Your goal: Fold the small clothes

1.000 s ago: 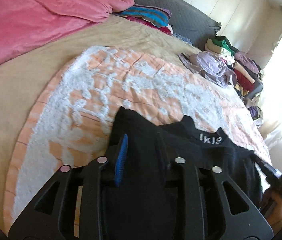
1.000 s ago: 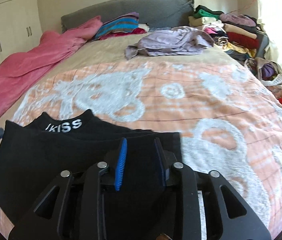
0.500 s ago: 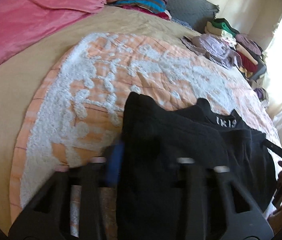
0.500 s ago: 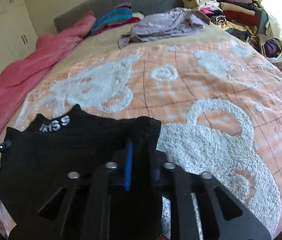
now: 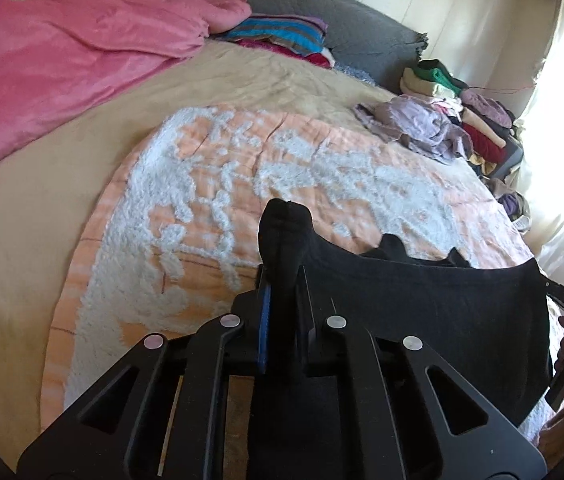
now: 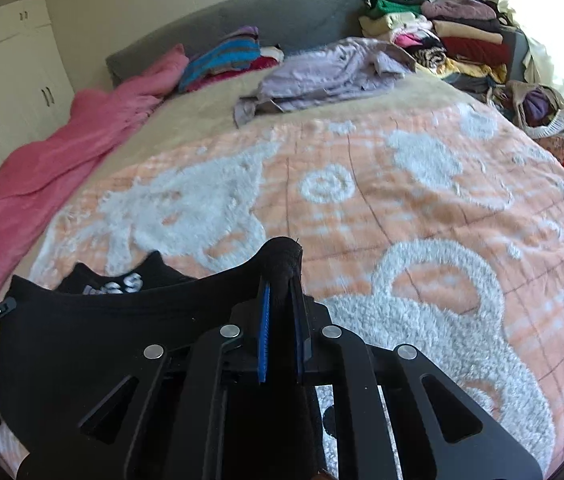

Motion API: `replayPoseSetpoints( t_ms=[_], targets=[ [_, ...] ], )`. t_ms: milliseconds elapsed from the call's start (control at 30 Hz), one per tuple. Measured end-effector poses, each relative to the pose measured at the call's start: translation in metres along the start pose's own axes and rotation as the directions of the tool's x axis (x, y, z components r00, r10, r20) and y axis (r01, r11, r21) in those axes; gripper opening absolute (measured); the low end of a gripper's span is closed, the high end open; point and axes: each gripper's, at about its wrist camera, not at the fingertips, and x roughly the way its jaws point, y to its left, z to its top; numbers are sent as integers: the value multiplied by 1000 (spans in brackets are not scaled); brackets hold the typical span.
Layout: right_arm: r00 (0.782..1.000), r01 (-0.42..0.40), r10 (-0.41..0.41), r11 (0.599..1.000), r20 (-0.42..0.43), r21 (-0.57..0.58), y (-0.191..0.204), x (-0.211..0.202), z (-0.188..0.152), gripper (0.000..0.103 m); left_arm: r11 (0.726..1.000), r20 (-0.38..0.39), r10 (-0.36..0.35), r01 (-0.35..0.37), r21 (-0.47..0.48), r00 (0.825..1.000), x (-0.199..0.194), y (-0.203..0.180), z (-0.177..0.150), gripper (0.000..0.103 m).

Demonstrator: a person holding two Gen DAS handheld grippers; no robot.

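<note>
Wrist views: left gripper [image 5: 282, 276], right gripper [image 6: 282, 280] both clamped on black garment [image 5: 442, 300].

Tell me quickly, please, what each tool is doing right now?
Left tool: closed on a corner of the black garment.
Right tool: closed on the opposite corner of the same garment.

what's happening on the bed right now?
A person is folding a black garment on an orange-and-white blanket. The left hand-held gripper and the right hand-held gripper have each just closed on a corner of it, fabric bunched between the pads. The cloth hangs stretched between the two. Other clothes sit piled by the headboard.
</note>
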Motion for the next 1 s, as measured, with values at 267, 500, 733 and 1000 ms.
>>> replayPoseSetpoints(
  t_ms=[267,500,733,1000],
  targets=[
    [998,60,-60,998,-10,27,-4,5,-13,13,999,-58,42,-42,7,997,16,6,-8,7],
    [996,94,-94,996,3,7,2,-5,-23,31,999,-62,52,-51,14,997,14,6,-10,12],
    [995,88,-84,994,62,-70,23,-37,-41,51,997,-55,59,-57,45,997,5,-2,-14,25],
    [997,43,-32,989,76,-139,44,-69,-64,64,997,-10,68,-67,47,998,-21,-7,-17,39]
  ],
)
